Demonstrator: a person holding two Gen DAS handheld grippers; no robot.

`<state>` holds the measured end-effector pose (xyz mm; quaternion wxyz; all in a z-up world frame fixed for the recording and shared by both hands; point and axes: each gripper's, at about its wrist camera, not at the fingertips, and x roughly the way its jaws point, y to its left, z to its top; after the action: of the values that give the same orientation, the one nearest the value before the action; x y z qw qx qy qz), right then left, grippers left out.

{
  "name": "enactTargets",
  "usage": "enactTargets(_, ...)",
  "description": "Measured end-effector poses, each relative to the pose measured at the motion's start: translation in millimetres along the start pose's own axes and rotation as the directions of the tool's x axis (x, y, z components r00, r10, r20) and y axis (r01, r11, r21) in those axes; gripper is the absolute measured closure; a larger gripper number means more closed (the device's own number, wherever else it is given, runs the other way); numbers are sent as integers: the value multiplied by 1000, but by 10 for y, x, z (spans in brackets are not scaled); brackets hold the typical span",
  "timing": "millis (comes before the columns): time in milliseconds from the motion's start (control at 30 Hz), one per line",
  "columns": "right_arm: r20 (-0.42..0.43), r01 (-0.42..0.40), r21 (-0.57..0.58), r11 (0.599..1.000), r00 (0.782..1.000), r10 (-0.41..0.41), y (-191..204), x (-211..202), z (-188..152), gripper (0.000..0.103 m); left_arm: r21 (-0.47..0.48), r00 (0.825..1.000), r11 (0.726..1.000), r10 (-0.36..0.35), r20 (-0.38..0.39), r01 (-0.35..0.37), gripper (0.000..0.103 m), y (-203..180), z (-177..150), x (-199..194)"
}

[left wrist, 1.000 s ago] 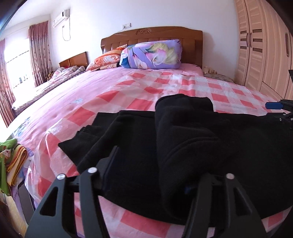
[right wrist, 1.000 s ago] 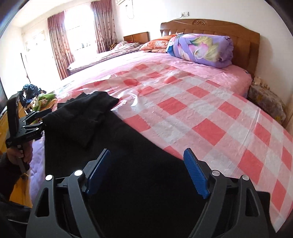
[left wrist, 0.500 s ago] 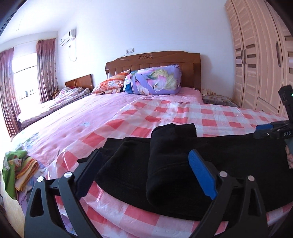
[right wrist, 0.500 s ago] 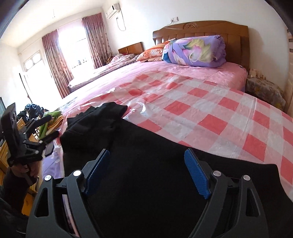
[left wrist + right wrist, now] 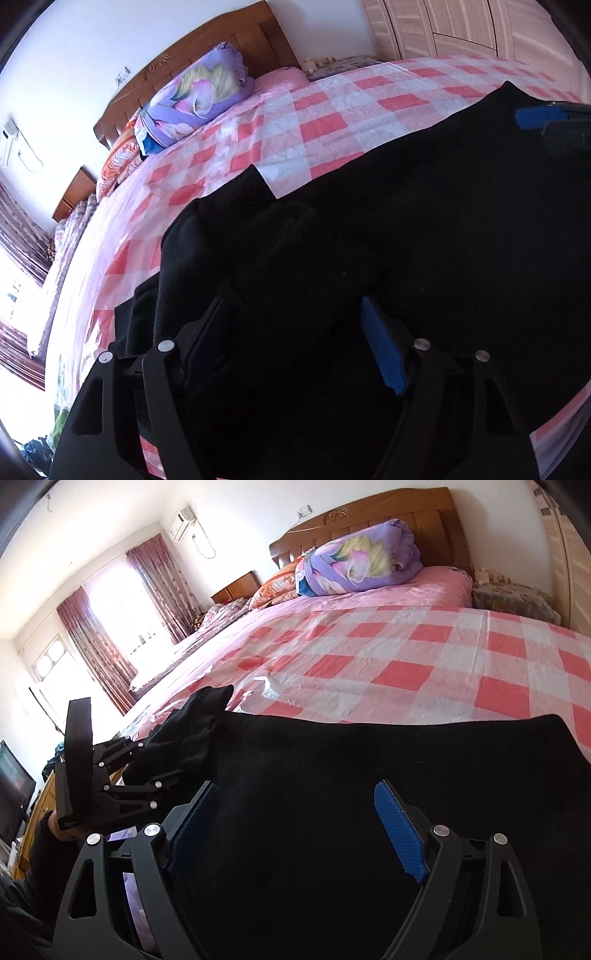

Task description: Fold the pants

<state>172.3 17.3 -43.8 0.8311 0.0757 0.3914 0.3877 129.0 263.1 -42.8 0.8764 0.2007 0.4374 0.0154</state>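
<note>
Both handheld tools are matte black plastic linkages: the right gripper (image 5: 295, 827) and left gripper (image 5: 295, 343) carry ribbed blue pads (image 5: 400, 836), silver pivot screws (image 5: 439, 830) and triangular cut-outs. A dark sleeve (image 5: 37, 853) covers the wrist.
</note>
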Motion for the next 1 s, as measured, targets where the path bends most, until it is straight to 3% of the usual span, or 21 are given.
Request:
enactTargets(33,4,1,6,1000,1000,-1,-11,-9,0,19,-13,1000,1000,-15,4,15,38,32,-6,0)
enactTargets(67,11,1,6,1000,1000,-1,-11,-22,-1,19,-36,1000,999,-7,11,8,59,71,-22,3)
enactTargets(100,17,4,3,1000,1000,-4,-4,-34,-4,19,-63,1000,998,9,20,-7,73,115,-35,-24)
enactTargets(167,16,8,1,1000,1000,-8,1,-31,2,19,-199,993,976,-66,94,84,81,330,-116,-166)
enactTargets(200,13,10,0,1000,1000,-10,2,-23,8,19,-291,983,946,-103,148,143,82,478,-179,-235)
enactTargets(267,5,14,-6,1000,1000,-14,14,-10,7,19,-468,945,837,-157,287,282,82,862,-397,-379)
enactTargets(333,0,16,-15,1000,1000,-16,24,-1,3,19,-615,902,680,-174,394,400,82,1236,-656,-429)
enactTargets(400,-4,16,-18,1000,1000,-17,26,12,0,19,-708,855,493,-179,487,506,82,1570,-975,-397)
enactTargets(433,-7,17,-18,1000,1000,-17,24,16,-3,19,-742,833,385,-182,522,549,81,1739,-1164,-334)
enactTargets(467,-8,17,-17,1000,1000,-17,17,16,-8,19,-765,827,316,-175,535,561,80,1853,-1307,-289)
enactTargets(533,-14,17,-15,1000,1000,-17,12,27,-7,19,-816,850,236,-130,511,527,79,2025,-1588,-225)
enactTargets(567,-17,19,-16,1000,1000,-19,12,35,-7,19,-838,863,210,-116,491,504,76,2084,-1690,-202)
enactTargets(600,-19,20,-17,1000,1000,-21,16,40,-7,19,-852,871,184,-111,478,491,57,2138,-1764,-188)
enactTargets(667,-22,20,-21,1000,1000,-21,26,37,-14,19,-868,877,128,-109,469,480,39,2193,-1946,-147)
enactTargets(900,-30,22,-23,999,999,-23,34,48,-12,19,-865,868,100,-133,478,492,39,2156,-2050,-120)
enactTargets(1000,-31,20,-20,1000,999,-21,35,51,-16,19,-885,883,79,-152,445,459,33,2151,-2025,9)
